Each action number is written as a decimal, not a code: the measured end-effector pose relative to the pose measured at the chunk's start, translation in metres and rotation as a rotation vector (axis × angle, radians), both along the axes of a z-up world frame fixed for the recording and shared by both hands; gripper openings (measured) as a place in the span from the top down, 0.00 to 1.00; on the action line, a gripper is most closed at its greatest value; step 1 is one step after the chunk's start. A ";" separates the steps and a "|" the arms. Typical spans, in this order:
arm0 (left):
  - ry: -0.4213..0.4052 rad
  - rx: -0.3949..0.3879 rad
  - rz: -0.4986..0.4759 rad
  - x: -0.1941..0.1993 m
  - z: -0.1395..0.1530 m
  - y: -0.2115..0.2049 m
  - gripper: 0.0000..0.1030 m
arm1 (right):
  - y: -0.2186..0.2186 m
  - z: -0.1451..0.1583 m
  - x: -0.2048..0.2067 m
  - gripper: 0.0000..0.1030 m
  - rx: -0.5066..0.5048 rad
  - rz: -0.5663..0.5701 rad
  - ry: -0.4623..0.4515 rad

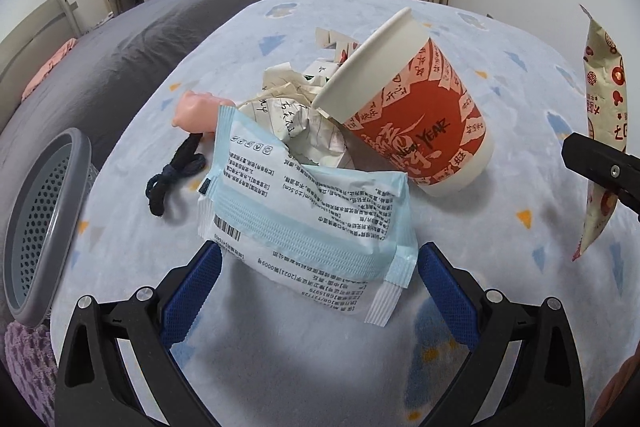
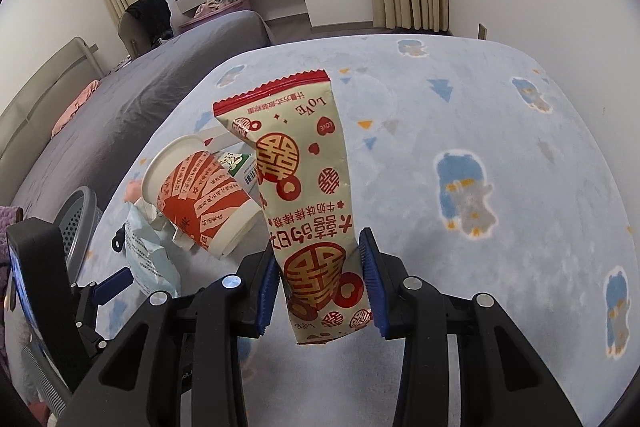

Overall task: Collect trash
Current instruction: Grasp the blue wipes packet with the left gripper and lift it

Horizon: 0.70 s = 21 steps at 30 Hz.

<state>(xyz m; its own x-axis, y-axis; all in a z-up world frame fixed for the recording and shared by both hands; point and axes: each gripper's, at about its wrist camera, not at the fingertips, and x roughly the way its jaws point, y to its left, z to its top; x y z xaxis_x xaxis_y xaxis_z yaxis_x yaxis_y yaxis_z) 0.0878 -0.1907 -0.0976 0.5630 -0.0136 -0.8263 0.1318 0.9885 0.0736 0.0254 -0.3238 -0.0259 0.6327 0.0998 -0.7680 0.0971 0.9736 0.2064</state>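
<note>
Mid-collection, judging by the spread: one piece of trash lifted, several more waiting on the bed point(image 1: 500, 247).

Right gripper point(image 2: 320, 291): fingers point(image 2: 267, 291) closed most of the way on the lower part of a cream-and-red snack wrapper point(image 2: 308, 195), pads pressing it from either side, the wrapper standing up beyond the tips, clear of the blanket. Seen from the left wrist view as a strip hanging far off to the right point(image 1: 602, 131).

Left gripper point(image 1: 316, 291): fingers point(image 1: 191, 291) spread wide, gripping nothing, straddling the near end of a pale blue-and-white packet point(image 1: 304, 211) lying flat just ahead of the tips. Contact with the pads not certain. Beyond the packet: crumpled paper point(image 1: 288, 111) and a tipped red paper cup point(image 1: 416, 119).

Likely next: closing on the packet, then carrying both pieces to the grey mesh bin point(image 1: 36, 223), off to the left of the left fingers. Thin film, so a firm pinch near the edge needed.
</note>
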 end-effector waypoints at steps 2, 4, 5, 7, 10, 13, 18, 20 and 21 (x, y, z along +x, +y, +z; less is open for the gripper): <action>0.004 0.012 0.005 -0.002 -0.001 0.003 0.06 | 0.000 -0.001 0.001 0.64 -0.002 0.003 0.002; 0.013 0.014 0.010 -0.005 -0.001 0.011 0.06 | 0.001 -0.001 0.000 0.64 -0.003 0.006 0.000; 0.012 0.015 0.013 -0.007 0.000 0.016 0.06 | 0.002 -0.001 0.001 0.64 -0.003 0.008 0.001; 0.005 0.030 0.018 -0.009 0.002 0.026 0.06 | 0.003 -0.001 0.001 0.64 -0.004 0.013 0.000; 0.007 0.047 0.038 -0.013 0.003 0.046 0.06 | 0.007 -0.001 0.000 0.64 -0.013 0.021 0.000; 0.013 0.055 0.063 -0.019 0.005 0.067 0.06 | 0.009 -0.002 0.000 0.64 -0.021 0.025 0.002; 0.022 0.061 0.098 -0.027 0.010 0.097 0.06 | 0.012 -0.004 0.001 0.64 -0.035 0.030 0.011; 0.028 0.045 0.107 -0.031 0.014 0.107 0.06 | 0.013 -0.005 0.002 0.64 -0.040 0.031 0.013; 0.027 0.039 0.109 -0.033 0.015 0.110 0.06 | 0.014 -0.005 0.002 0.64 -0.041 0.032 0.013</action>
<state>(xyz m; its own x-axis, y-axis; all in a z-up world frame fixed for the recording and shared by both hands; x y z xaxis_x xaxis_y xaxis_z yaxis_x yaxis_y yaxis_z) 0.0553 -0.0803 -0.0824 0.5371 0.0791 -0.8398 0.0265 0.9935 0.1105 0.0271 -0.3095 -0.0310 0.6194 0.0877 -0.7801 0.0683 0.9840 0.1648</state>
